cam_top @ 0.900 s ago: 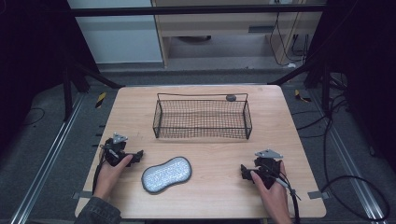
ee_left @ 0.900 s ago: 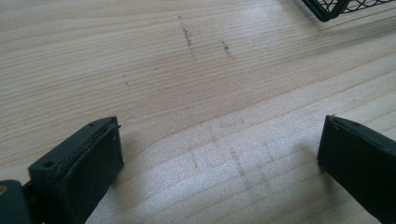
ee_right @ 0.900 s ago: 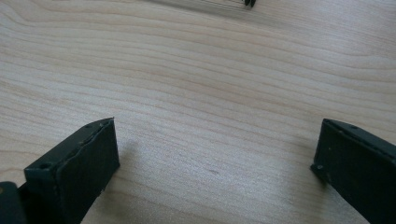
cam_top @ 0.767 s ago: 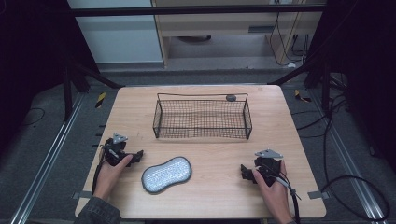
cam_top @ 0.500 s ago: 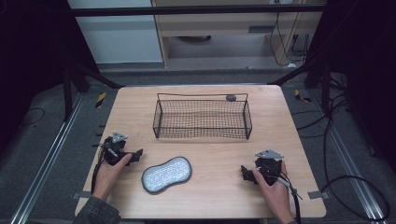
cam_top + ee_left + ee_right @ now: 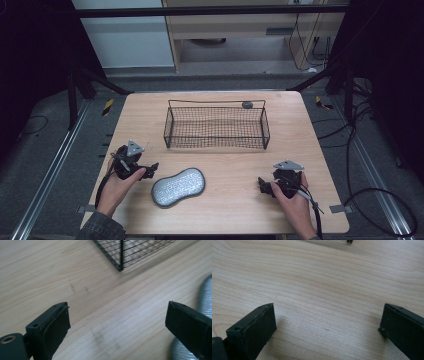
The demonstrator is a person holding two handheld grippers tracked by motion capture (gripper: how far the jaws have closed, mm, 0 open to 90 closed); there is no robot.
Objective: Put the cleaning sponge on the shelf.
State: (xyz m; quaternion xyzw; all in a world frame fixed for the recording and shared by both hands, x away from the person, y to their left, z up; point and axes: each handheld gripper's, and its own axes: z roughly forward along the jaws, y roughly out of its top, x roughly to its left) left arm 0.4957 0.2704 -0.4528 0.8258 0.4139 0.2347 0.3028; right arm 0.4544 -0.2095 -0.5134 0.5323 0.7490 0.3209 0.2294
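Grey pad — beside left hand-held gripper

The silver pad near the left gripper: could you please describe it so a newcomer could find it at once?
On the wooden table, look in front of the black wire basket, toward the left gripper. The silver pad lies flat there: a glittery, peanut-shaped oval, the one pale soft thing on the table.
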